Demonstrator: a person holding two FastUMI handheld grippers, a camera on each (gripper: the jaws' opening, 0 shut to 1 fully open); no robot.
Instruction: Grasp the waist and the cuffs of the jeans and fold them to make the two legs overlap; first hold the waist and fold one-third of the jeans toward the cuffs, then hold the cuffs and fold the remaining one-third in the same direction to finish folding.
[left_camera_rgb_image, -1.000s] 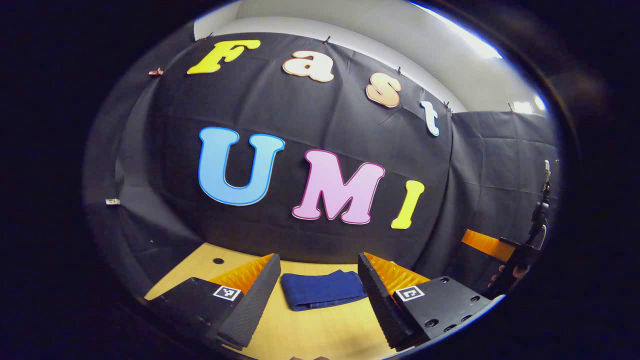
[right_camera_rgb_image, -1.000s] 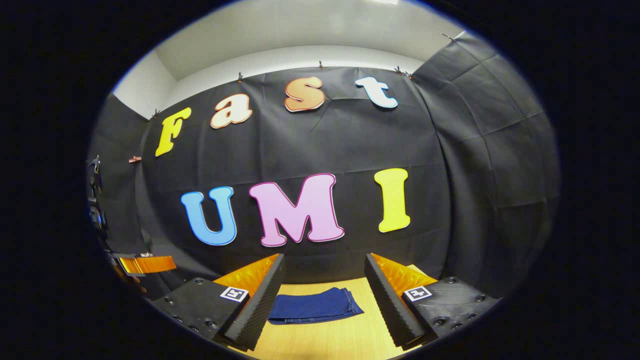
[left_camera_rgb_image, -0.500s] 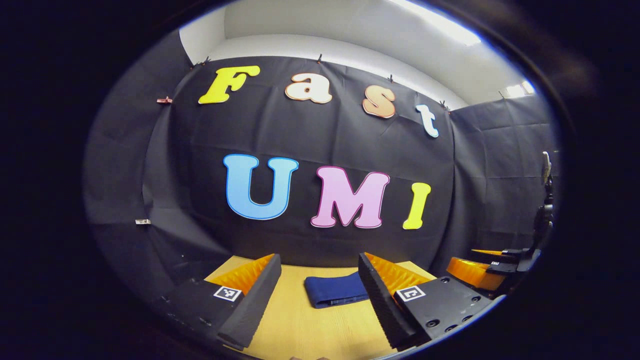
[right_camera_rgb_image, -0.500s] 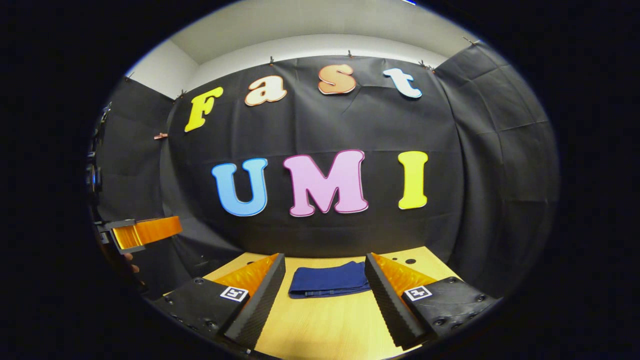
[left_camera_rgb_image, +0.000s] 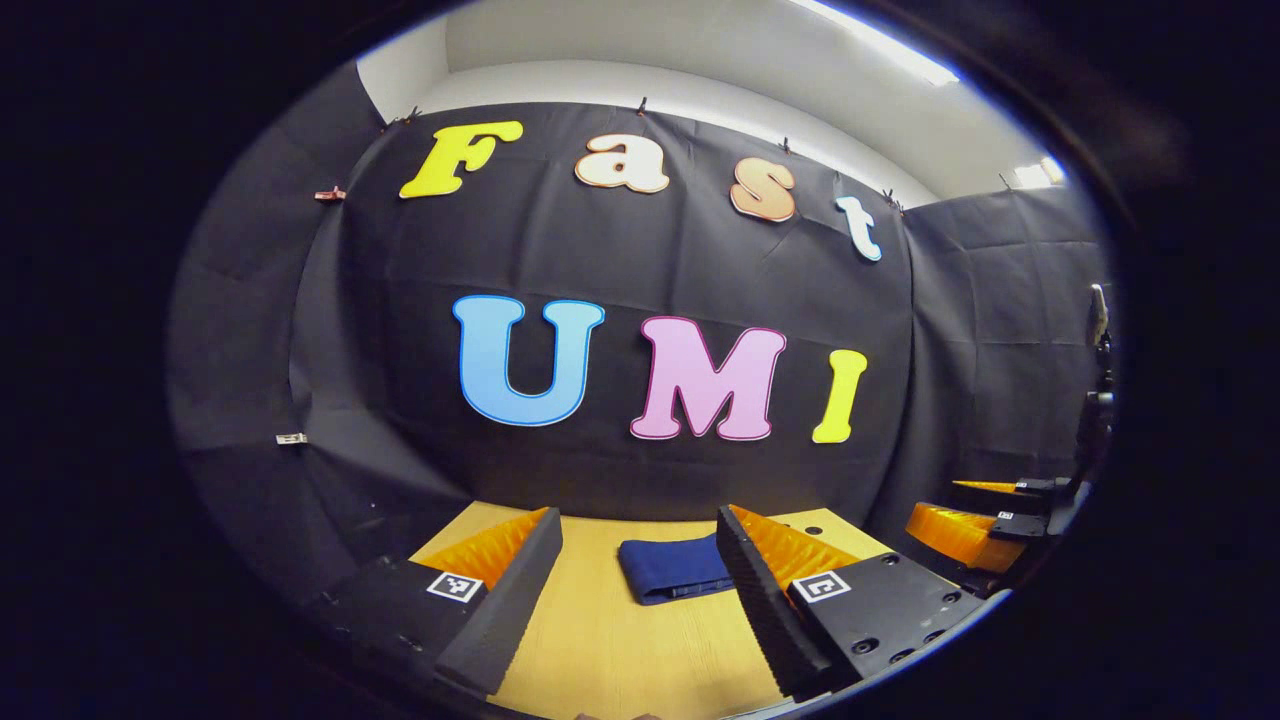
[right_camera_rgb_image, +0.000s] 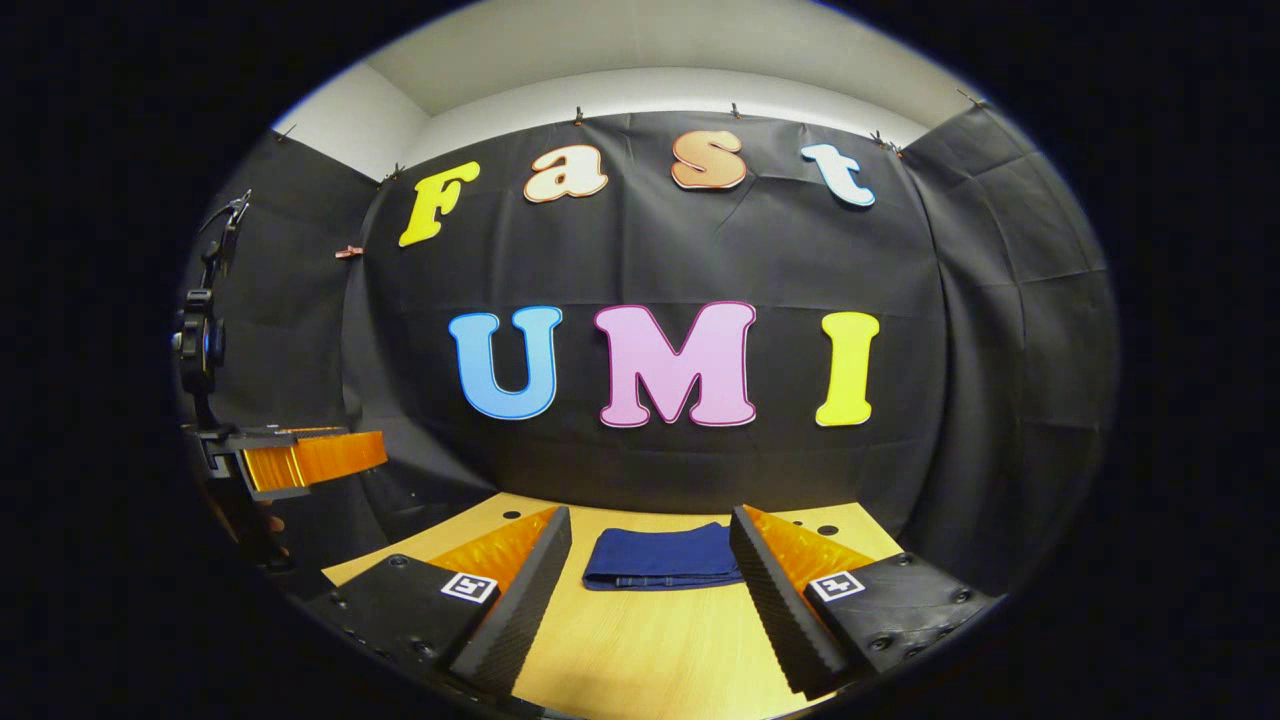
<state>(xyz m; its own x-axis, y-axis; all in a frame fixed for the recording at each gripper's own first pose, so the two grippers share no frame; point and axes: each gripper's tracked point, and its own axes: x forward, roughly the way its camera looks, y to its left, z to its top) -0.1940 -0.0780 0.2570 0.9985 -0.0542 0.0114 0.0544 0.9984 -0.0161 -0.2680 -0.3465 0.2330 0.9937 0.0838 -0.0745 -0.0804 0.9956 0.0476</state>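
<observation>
The jeans (right_camera_rgb_image: 662, 556) lie folded at lower centre on the bench (right_camera_rgb_image: 650, 660). Both grippers' fingers stand wide, empty; withdrawal should stay clear of the bundle.

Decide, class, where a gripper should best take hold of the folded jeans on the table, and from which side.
Probably the near edge of the jeans: they lie as a flat, compact bundle on the table, and that edge faces the open right gripper. Come in low from the near side, one finger sliding under the layers.

Folded jeans (right_camera_rgb_image: 660, 556) on table (right_camera_rgb_image: 650, 650), beyond spread, empty right hand-held gripper (right_camera_rgb_image: 640, 540).
</observation>
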